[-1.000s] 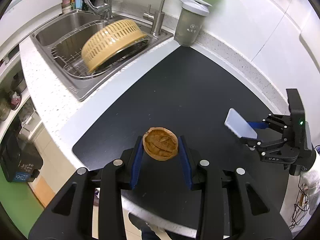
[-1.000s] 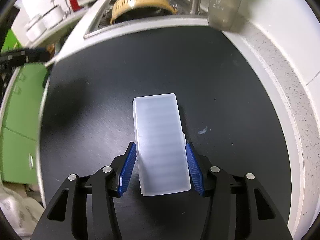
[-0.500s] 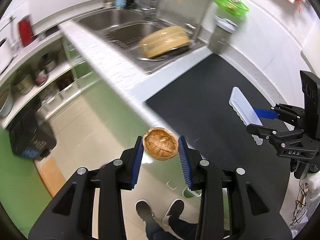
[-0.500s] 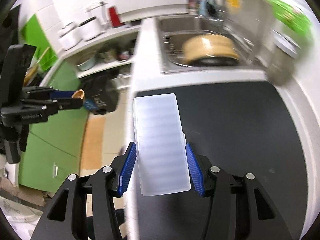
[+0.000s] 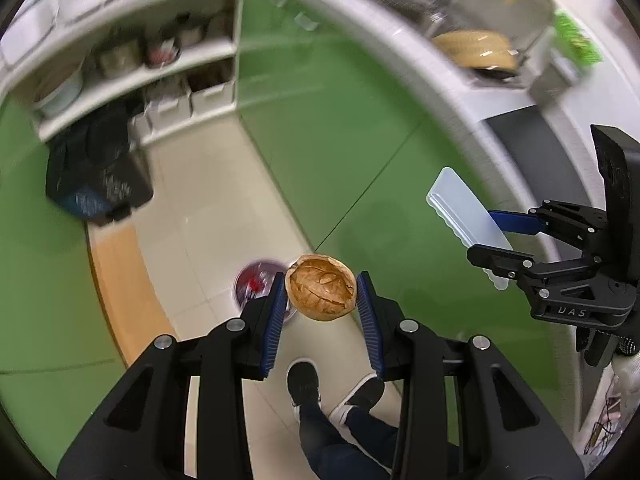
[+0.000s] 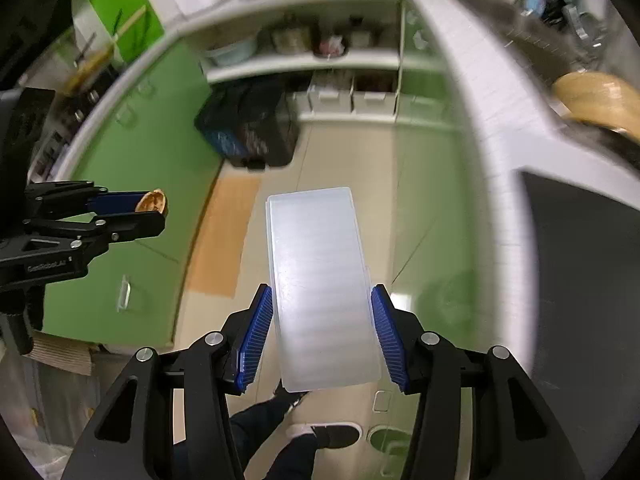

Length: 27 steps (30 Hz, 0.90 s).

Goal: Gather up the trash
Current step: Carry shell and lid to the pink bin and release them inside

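Observation:
My left gripper (image 5: 322,300) is shut on a brown walnut shell half (image 5: 322,294) and holds it in the air above the kitchen floor. It also shows at the left of the right wrist view (image 6: 154,210), with the shell (image 6: 151,201) between its fingers. My right gripper (image 6: 322,324) is shut on a flat translucent white plastic tray (image 6: 320,280), also held over the floor. It shows at the right of the left wrist view (image 5: 502,240) with the tray (image 5: 464,216). A small round bin (image 5: 256,286) with dark contents sits on the floor just beyond the left fingers.
A black bin (image 6: 252,132) stands against white shelving at the back. Green cabinet fronts (image 5: 360,128) run under the white counter (image 6: 472,92). The black counter mat (image 6: 588,264) is at the right. My shoes (image 5: 304,384) are below the left gripper. A tan floor mat (image 6: 224,236) lies left.
Both grippers have swung left off the black counter mat and out over the floor, still holding the shell and the tray. The view now looks down at floor and cabinets.

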### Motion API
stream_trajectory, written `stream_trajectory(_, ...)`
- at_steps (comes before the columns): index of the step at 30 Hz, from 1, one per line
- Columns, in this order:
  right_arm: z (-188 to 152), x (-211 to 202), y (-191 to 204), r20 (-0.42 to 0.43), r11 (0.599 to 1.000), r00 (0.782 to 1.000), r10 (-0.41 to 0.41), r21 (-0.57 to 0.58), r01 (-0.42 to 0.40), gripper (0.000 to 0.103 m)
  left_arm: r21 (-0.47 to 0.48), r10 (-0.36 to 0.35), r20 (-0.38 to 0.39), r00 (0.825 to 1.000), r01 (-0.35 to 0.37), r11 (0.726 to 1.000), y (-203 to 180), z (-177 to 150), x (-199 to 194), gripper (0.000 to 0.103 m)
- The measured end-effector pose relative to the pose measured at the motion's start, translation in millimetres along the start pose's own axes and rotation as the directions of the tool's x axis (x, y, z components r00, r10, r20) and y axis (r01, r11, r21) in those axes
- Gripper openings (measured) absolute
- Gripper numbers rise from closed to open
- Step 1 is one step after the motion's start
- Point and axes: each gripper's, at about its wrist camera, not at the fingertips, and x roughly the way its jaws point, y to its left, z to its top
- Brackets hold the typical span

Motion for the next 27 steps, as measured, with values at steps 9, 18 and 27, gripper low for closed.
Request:
stream_trajectory(9,-10,157,6,-0.130,1.000,0.991,0.011,0.009,-0.010,0.050,-0.078,-0.035,-0.110,0.993,0.027,0.997,75,-34,148,0.036)
stream_trajectory(18,-47,276,-11,-0.195,0.999,0.981,0.011,0.044,-0.002,0.050,-0.136,-0.072,-0.177,0.981,0.048,0.990,122,-75,296,0.055)
stream_trajectory(27,-62,308,-16,-0.215,0.999,0.976,0.015,0.046,-0.005,0.050,-0.198,-0.076,-0.156,0.985,0.044,0.979,139,-82,317,0.100)
